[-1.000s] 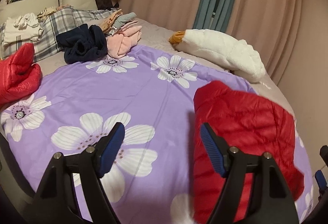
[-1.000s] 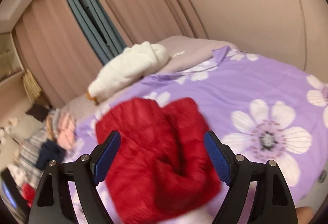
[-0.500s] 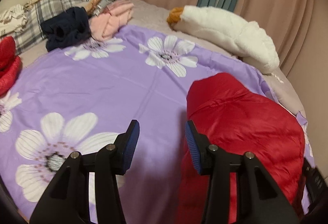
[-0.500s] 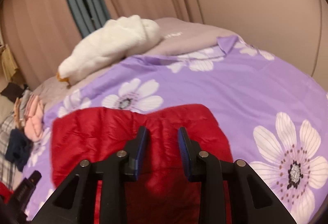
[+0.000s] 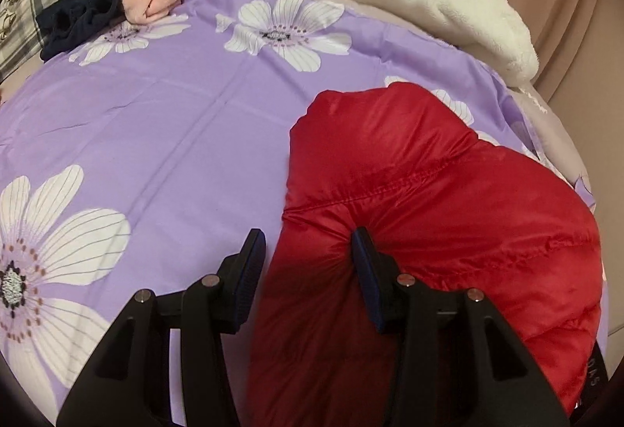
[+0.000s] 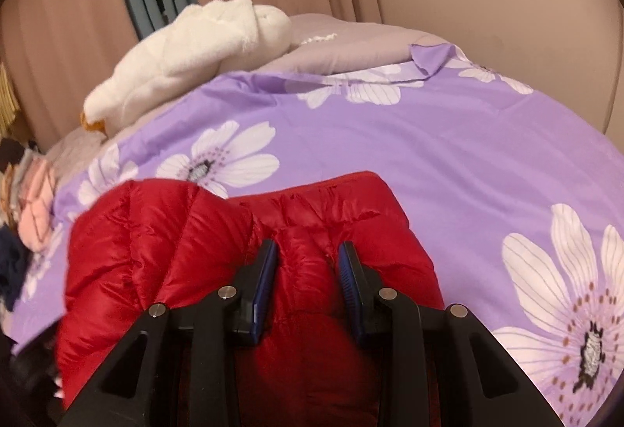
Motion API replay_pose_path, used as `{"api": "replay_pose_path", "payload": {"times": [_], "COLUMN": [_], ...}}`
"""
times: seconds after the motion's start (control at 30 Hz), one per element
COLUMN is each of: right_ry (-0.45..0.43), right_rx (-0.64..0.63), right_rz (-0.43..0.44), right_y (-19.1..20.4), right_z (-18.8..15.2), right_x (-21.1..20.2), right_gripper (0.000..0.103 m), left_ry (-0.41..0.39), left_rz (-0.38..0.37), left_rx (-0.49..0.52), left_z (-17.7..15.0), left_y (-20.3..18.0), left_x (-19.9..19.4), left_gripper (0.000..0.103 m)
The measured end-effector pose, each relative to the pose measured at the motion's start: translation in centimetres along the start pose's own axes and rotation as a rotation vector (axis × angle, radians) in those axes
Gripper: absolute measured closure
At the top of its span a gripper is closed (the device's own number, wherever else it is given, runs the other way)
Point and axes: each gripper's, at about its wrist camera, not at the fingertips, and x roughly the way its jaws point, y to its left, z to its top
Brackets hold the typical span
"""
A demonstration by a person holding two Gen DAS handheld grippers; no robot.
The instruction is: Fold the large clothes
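Both tools, wide apart a sec ago, have just closed onto the red puffer jacket [image 5: 440, 216] on the bed [image 5: 175, 122]: left tool [image 5: 308, 247] pinches its near-left edge, right tool [image 6: 308, 259] clamps a padded ridge, so prob ready for the next fold.

Left tool [image 5: 308, 263] angled steeply downward, jaws part-closed after just narrowing, red puffer jacket [image 5: 448, 193] fabric bunched between them; right pad [image 5: 364, 271] dents the fabric, left pad at its edge. Right tool [image 6: 306, 273] tilted downward, jaws narrowed likewise, both pads pinching a ridge of jacket.
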Motion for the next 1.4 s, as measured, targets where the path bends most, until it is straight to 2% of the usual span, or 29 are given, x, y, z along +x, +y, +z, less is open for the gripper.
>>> {"api": "replay_pose_path", "payload": {"times": [0.13, 0.3, 1.03, 1.1, 1.2, 1.23, 1.3, 1.33, 1.37, 1.4], "right_ry": [-0.001, -0.022, -0.045, -0.042, -0.032, -0.024, 0.016, 0.033, 0.047, 0.049], "right_rx": [0.009, -0.009, 0.029, 0.029, 0.021, 0.017, -0.014, -0.026, -0.029, -0.013], "right_rz": [0.002, -0.035, -0.002, -0.002, -0.013, -0.018, -0.028, -0.027, -0.015, 0.003], "right_y": [-0.4, 0.0, -0.6, -0.5, -0.4, -0.3, -0.2, -0.3, -0.7, -1.4], "right_z": [-0.5, -0.8, -1.0, -0.8, -0.7, -0.5, 0.1, 0.3, 0.6, 0.9], "right_x": [0.7, 1.0, 1.3, 1.3, 1.2, 1.0, 0.1, -0.4, -1.4, -2.8], "right_gripper": [0.072, 0.072, 0.071, 0.07, 0.069, 0.067, 0.06, 0.051, 0.039, 0.032], "left_ry": [-0.027, -0.039, -0.039, -0.037, -0.004, 0.026, 0.097, 0.137, 0.152, 0.158], "left_rz": [0.015, 0.022, 0.011, 0.015, 0.017, -0.001, -0.114, -0.196, -0.228, -0.253], "left_rx": [0.01, 0.011, -0.012, -0.015, -0.054, -0.078, -0.137, -0.19, -0.216, -0.234], "left_z": [-0.6, -0.7, -0.7, -0.7, -0.2, 0.2, 0.5, 0.7, 0.8, 1.0], "left_y": [-0.7, -0.7, -0.4, -0.3, 0.7, 1.6, 3.8, 5.5, 6.3, 7.3], "left_x": [0.6, 1.2, 1.4, 1.4, 1.2, 0.9, -0.1, -0.9, -1.5, -2.3], "left_gripper": [0.058, 0.058, 0.055, 0.053, 0.035, 0.028, 0.027, 0.027, 0.026, 0.026]}}
